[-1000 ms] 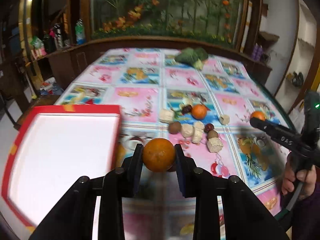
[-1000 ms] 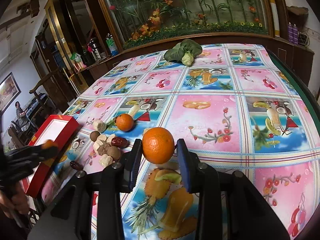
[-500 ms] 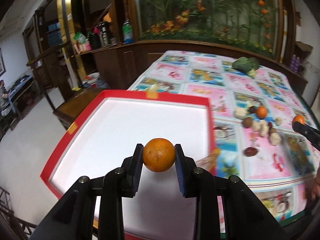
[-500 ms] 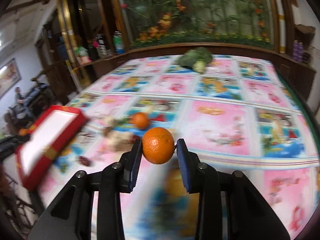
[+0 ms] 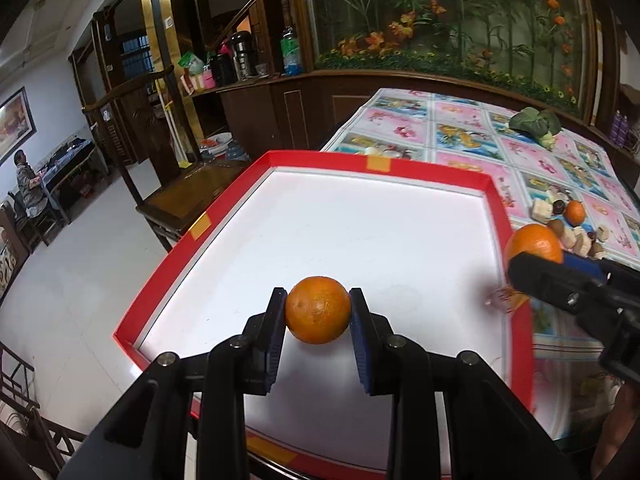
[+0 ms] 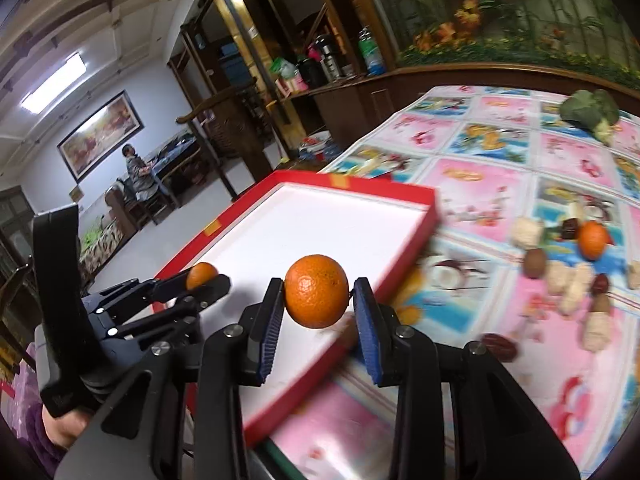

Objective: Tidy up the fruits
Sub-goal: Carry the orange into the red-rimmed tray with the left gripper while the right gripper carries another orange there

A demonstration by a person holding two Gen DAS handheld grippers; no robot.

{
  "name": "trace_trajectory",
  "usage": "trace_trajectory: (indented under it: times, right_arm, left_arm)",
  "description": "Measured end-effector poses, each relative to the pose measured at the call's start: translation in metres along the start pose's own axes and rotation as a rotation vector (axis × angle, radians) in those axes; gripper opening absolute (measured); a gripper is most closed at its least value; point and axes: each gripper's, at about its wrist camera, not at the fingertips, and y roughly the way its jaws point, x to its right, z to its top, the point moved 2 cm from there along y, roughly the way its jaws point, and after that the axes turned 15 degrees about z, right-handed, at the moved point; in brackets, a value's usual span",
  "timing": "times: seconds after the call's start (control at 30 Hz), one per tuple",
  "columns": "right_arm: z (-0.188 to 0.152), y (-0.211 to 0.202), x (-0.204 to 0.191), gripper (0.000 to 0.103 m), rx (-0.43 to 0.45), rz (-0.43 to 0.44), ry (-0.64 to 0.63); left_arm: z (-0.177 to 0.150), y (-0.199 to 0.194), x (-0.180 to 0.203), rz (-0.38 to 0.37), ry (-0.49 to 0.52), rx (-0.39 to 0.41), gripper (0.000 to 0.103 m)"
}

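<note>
My left gripper (image 5: 318, 314) is shut on an orange (image 5: 318, 309) and holds it over the white floor of the red-rimmed tray (image 5: 376, 160). My right gripper (image 6: 316, 294) is shut on a second orange (image 6: 316, 290), above the tray's (image 6: 430, 216) near right rim. In the left wrist view the right gripper (image 5: 536, 258) and its orange (image 5: 534, 240) hang at the tray's right edge. The right wrist view shows the left gripper (image 6: 206, 278) with its orange (image 6: 202, 274) over the tray. A third orange (image 6: 593, 239) lies on the tablecloth.
Several pale chunks, brown nuts and dark red dates (image 6: 498, 346) lie scattered around the third orange on the patterned tablecloth (image 6: 480, 200). A green vegetable (image 5: 534, 122) sits far back. A wooden chair (image 5: 192, 196) stands past the tray's left side. A person (image 6: 138, 174) sits in the far room.
Both grippers swung left with their oranges. The left one moved from the tablecloth to over the tray's floor. The right one came from the table's middle to the tray's right rim.
</note>
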Motion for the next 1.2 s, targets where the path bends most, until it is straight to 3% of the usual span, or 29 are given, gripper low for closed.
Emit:
trace_trajectory:
  times: [0.17,0.5,0.83,0.97,1.2]
  right_arm:
    - [-0.005,0.031,-0.004,0.038,-0.05,0.004,0.01]
    - [-0.017,0.047,-0.015,0.039,-0.115,-0.033,-0.039]
    - [-0.016,0.041,-0.015,0.041,-0.088,0.003,-0.034]
    - [-0.016,0.035,-0.02,0.049,-0.053,0.003,-0.052]
    - [-0.012,0.027,-0.017,0.049,-0.015,0.018,-0.032]
  left_arm:
    - [-0.005,0.01,-0.006,0.017,-0.003,-0.019,0.031]
    - [-0.01,0.021,-0.009,0.047,-0.006,-0.037,0.032]
    - [-0.01,0.017,-0.009,0.071,-0.004,-0.024,0.039]
    - [-0.008,0.015,-0.01,0.085,-0.001,-0.008,0.044]
    - [-0.005,0.009,-0.01,0.094,0.003,0.005,0.046]
